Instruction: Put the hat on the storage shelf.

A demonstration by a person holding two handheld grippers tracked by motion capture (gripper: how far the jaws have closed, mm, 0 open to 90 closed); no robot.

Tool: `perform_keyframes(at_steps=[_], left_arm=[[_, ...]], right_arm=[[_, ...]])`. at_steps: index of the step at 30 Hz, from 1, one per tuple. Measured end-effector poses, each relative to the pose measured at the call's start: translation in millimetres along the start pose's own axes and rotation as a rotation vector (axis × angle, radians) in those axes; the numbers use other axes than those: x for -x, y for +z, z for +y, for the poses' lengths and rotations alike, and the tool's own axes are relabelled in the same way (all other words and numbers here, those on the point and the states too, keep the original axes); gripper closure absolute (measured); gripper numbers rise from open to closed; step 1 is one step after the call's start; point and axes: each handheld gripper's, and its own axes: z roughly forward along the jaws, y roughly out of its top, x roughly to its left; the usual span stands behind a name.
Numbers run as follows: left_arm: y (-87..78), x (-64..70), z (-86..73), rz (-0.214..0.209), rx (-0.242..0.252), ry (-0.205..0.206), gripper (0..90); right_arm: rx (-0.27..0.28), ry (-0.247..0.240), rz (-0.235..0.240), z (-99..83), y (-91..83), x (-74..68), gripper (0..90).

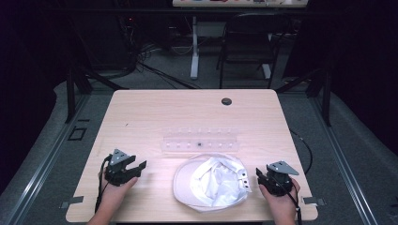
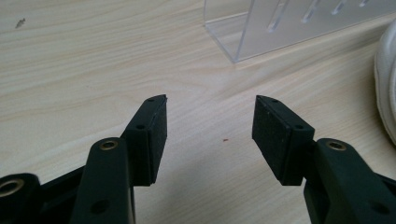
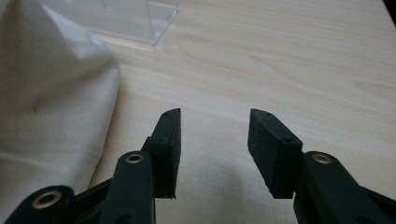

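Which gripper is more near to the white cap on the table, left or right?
Right. The right gripper sits just beside the white cap at its right edge, jaws open. The left gripper rests farther off to the cap's left, also open.

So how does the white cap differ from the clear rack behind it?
The white cap is opaque, soft, rounded and crumpled; the clear rack is see-through, rigid, long and straight-edged. The cap lies nearer the person, between the grippers; the rack sits farther back. Both rest on the table, ungripped.
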Motion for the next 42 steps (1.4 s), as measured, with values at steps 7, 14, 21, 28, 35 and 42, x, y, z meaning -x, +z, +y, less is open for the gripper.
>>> perform_keyframes(at_steps=[7,14,21,28,35,42], left_arm=[[-4.0,4.8,1.3,-0.015,0.005,0.020,45.7],[0.7,5.5,-1.0,-0.002,-0.027,0.029,43.0],[-0.3,3.8,-1.2,-0.004,-0.025,0.010,42.8],[1.8,4.5,-2.3,-0.012,-0.034,0.016,42.8],[3.7,2.3,-2.7,-0.017,-0.057,-0.008,41.9],[2.6,0.1,-2.9,-0.006,-0.057,-0.009,41.9]], right_arm=[[-0.099,0.037,0.057,4.1,-5.5,3.4,55.2],[-0.122,0.029,0.082,16.4,-12.6,11.6,54.2],[-0.153,-0.027,0.078,25.1,-14.7,9.0,54.9],[-0.242,0.040,0.206,46.9,-19.9,8.1,54.9],[-0.331,0.023,0.241,62.7,-21.8,10.5,52.2],[-0.389,0.051,0.264,73.2,-22.7,11.4,51.6]])
